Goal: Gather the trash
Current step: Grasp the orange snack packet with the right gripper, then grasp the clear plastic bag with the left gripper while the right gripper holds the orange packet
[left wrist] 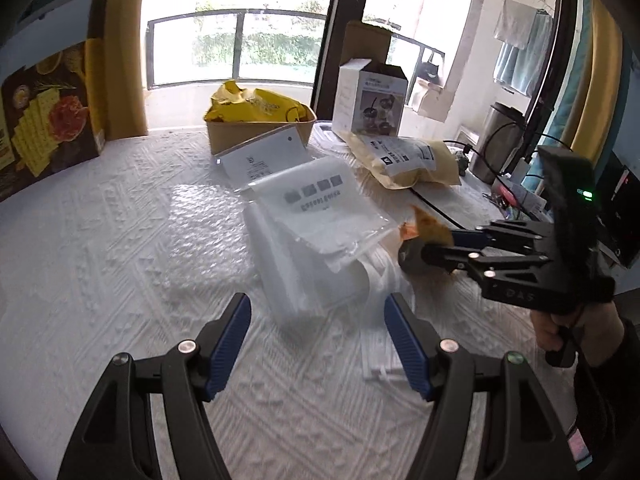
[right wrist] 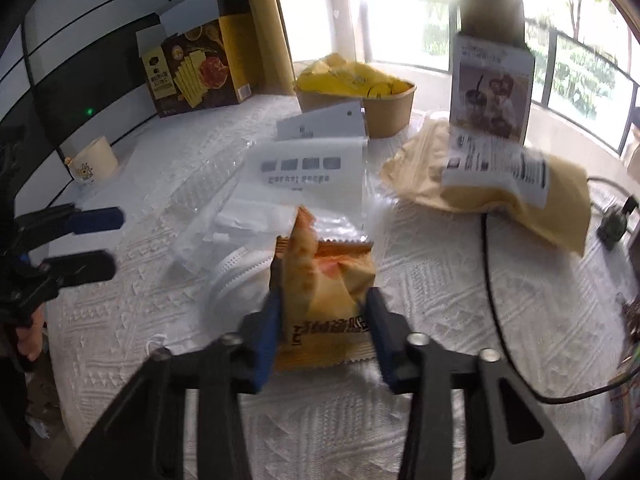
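1. Cracker box (right wrist: 196, 76): it stands upright at the far left edge of the white textured tablecloth (left wrist: 120, 240), well apart from both of my tools. Judgement: packaging, not the item in hand.

2. Cup (right wrist: 94, 162): it sits near the left table edge, clear of the litter pile. It looks like tableware, so I judge it is not for collection.

3. Left gripper (left wrist: 318, 344): my jaws stand wide apart with nothing between the blue pads. They are pitched down toward the clear plastic bags (left wrist: 316, 216) heaped mid-table. I judge this spread suits a loose, flat film that needs a broad bite. The pads do not touch the plastic.

4. Brown paper bowl (left wrist: 260, 132): it sits behind the plastic, stuffed with yellow wrappers (left wrist: 256, 104). A white card leans against its front.

5. Right gripper (right wrist: 324, 320): my jaws are drawn in around the orange snack packet (right wrist: 324, 280), which stands crumpled between the pads, its lower seam at the tablecloth. Blur prevents confirming that both pads press firmly; the packet's pinched shape suggests a grip. The packet lies just right of the plastic heap.

6. Tan padded mailer (right wrist: 500, 188) and white product box (right wrist: 492, 92): both rest at the right rear, untouched, with a black cable (right wrist: 490, 280) running nearby. Judgement: avoid snagging it.
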Demonstrator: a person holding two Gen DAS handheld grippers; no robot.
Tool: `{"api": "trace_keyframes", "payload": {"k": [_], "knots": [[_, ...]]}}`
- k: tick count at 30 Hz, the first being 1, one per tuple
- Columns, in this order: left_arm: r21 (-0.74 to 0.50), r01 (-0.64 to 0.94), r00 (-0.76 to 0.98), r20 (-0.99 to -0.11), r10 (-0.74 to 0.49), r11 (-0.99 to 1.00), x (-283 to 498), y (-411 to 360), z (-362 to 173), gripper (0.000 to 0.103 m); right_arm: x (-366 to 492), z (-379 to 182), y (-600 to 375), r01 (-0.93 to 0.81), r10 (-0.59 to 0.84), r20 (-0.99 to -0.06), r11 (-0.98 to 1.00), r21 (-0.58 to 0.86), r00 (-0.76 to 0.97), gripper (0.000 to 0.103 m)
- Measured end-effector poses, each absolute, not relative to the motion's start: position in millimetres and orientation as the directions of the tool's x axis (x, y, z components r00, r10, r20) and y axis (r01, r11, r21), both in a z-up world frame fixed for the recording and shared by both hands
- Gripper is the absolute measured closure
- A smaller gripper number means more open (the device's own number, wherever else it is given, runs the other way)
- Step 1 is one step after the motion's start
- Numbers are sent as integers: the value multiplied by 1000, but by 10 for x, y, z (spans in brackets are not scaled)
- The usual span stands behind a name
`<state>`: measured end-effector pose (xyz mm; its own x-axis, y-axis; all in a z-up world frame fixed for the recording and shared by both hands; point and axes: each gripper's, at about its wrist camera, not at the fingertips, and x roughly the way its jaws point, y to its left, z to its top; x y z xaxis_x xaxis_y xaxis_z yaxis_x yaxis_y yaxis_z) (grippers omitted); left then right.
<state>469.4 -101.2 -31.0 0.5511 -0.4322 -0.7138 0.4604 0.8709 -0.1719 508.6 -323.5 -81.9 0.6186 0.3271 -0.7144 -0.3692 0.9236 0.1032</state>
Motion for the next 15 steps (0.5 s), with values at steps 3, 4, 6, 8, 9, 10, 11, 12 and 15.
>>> {"api": "trace_keyframes", "payload": {"k": [3, 4, 6, 8, 9, 10, 11, 12, 15], "knots": [[-158, 483, 543, -718, -436, 861, 4790, -1128, -305, 34, 5022, -757, -3300, -361, 330, -688, 927, 105, 646, 82], [-144, 495, 546, -716, -436, 857, 4819, -1175, -293, 34, 5001, -738, -3325, -355, 329, -680, 929, 106, 656, 85], [-123, 510, 553, -711, -434, 851, 4899, -1250, -270, 34, 4953, -684, -3413, -334, 320, -657, 936, 109, 683, 88], [-121, 510, 546, -720, -429, 851, 5046, -1298, -282, 34, 4924, -638, -3519, -310, 317, -635, 942, 127, 705, 89], [-122, 505, 546, -722, -425, 855, 5112, -1306, -290, 34, 4927, -621, -3552, -302, 318, -629, 944, 137, 709, 89], [-129, 499, 544, -723, -426, 857, 5194, -1308, -304, 34, 4918, -596, -3611, -288, 318, -618, 946, 151, 719, 89], [-139, 494, 539, -725, -428, 858, 5274, -1305, -325, 34, 4913, -577, -3648, -280, 318, -609, 947, 160, 726, 89], [-152, 484, 537, -727, -429, 862, 5353, -1297, -350, 34, 4900, -556, -3689, -271, 317, -599, 948, 169, 736, 90], [-165, 451, 553, -720, -419, 877, 5594, -1286, -420, 34, 4888, -503, -3768, -247, 306, -574, 952, 181, 759, 90]]}}
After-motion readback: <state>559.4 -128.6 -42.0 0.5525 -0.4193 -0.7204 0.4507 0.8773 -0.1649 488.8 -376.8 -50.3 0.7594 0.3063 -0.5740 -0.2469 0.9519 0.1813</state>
